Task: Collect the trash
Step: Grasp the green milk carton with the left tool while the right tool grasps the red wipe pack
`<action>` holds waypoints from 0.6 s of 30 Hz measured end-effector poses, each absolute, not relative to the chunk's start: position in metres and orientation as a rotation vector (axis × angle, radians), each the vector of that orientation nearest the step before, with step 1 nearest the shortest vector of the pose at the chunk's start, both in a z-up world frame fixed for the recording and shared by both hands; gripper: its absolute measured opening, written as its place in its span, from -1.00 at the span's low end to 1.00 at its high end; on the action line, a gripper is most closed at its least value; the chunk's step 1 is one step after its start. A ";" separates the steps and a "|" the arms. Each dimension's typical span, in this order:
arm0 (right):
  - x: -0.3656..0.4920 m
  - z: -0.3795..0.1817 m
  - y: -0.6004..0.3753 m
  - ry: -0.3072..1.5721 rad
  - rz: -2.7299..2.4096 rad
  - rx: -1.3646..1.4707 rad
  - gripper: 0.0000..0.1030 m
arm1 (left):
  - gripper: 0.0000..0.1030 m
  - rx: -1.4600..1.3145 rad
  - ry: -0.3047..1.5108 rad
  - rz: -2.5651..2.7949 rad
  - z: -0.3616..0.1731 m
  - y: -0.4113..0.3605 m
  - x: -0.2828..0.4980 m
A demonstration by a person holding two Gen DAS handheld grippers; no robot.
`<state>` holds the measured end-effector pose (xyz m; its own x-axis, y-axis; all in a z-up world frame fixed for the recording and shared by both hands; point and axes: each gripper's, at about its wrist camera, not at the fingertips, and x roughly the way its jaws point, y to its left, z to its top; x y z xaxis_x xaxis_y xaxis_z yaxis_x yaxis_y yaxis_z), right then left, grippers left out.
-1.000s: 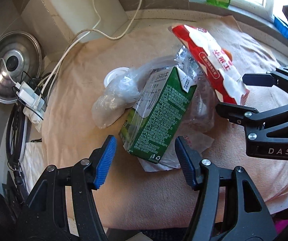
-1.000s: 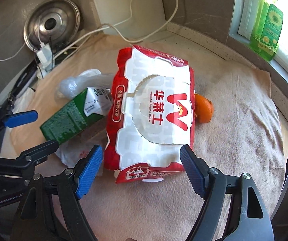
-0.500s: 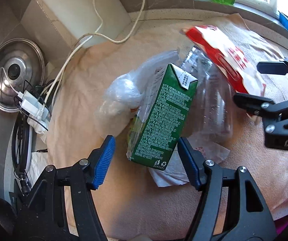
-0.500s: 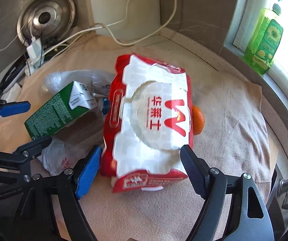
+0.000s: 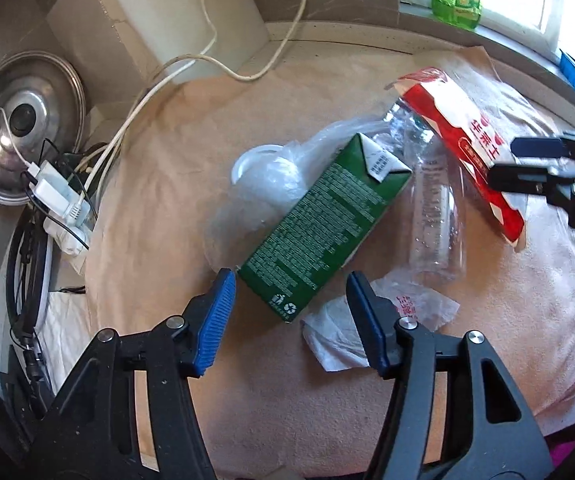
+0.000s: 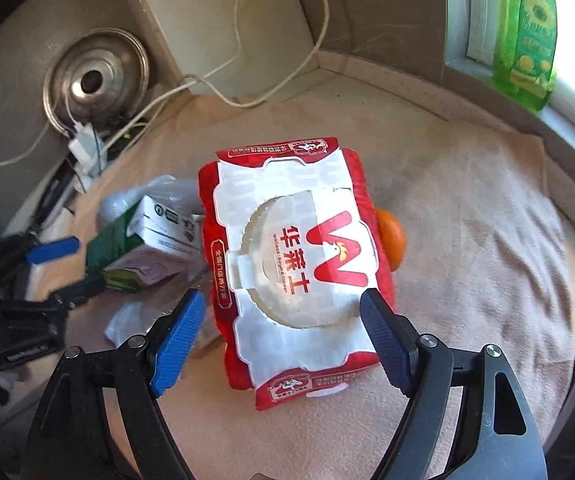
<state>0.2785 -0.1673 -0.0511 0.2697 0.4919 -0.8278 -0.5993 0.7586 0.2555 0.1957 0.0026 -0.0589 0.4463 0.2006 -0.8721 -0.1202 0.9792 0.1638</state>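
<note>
Beige cloth (image 5: 271, 392) covers the counter under both my tools, with bare stretches nearest me and off to the right of my right gripper (image 6: 283, 328), while its far edge ends at the wall and window sill. My left gripper (image 5: 287, 304) has its jaws closing around the lower corner of the green carton (image 5: 323, 224), which sits between the blue pads without either pad pressing on it. Behind the carton a clear plastic bag (image 5: 263, 184) is hard to read, and a clear bottle (image 5: 435, 208) lies half under the red and white box (image 6: 295, 264). A crumpled white wrapper (image 5: 339, 332) is partly hidden behind my left gripper's right finger. My right gripper stands wide, its pads either side of the box's near end and not gripping it. An orange (image 6: 391, 236) peeks out beyond the box, mostly covered. Against a second ago, the carton now lies closer in between my left pads, and the box fills more of my right view.
</note>
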 end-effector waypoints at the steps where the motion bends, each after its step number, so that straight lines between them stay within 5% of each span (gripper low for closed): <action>1: 0.282 -0.052 -0.168 1.080 0.743 -0.106 0.55 | 0.17 0.098 1.097 0.195 -0.061 -0.001 0.197; 8: 0.304 -0.062 -0.165 1.116 0.809 -0.128 0.75 | 0.31 0.132 1.113 0.186 -0.069 -0.010 0.205; 18: 0.338 -0.075 -0.199 1.173 0.831 0.051 0.75 | 0.31 0.118 1.128 0.171 -0.072 -0.004 0.208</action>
<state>0.3376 -0.1991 -0.0750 0.1328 0.5977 -0.7906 -0.5476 0.7091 0.4441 0.2083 -0.0035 -0.0717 0.4171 0.1951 -0.8877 -0.0763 0.9808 0.1797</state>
